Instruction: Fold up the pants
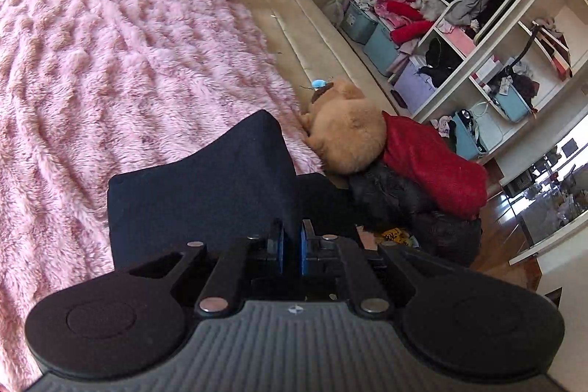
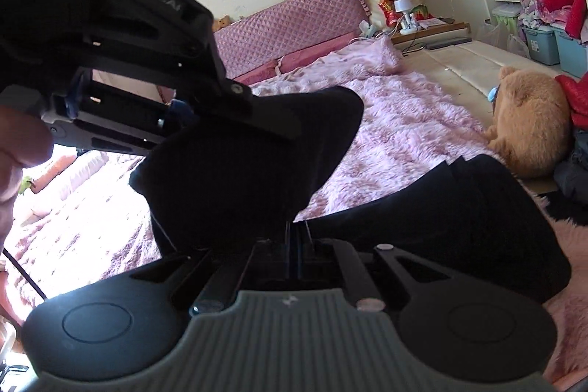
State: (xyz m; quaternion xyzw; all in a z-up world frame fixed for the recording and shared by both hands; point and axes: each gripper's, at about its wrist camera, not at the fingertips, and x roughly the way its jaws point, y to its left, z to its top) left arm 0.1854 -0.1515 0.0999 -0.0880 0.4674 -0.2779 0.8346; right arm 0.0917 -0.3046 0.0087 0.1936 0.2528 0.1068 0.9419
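The dark navy pants (image 1: 205, 193) hang lifted above the pink fluffy bed cover (image 1: 110, 79). My left gripper (image 1: 292, 245) is shut on an edge of the pants, the cloth pinched between its blue pads. In the right wrist view my right gripper (image 2: 296, 245) is shut on another edge of the pants (image 2: 257, 164). The left gripper's body (image 2: 121, 35) shows at upper left, close by, also clamped on the cloth. More of the pants (image 2: 459, 226) lies on the bed to the right.
A tan teddy bear (image 1: 349, 131) lies at the bed's right edge beside a red jacket (image 1: 433, 164) and dark clothes. Open wardrobe shelves (image 1: 459, 24) full of clothes and blue bins stand beyond. The purple headboard (image 2: 294, 24) and a bedside shelf are at the far end.
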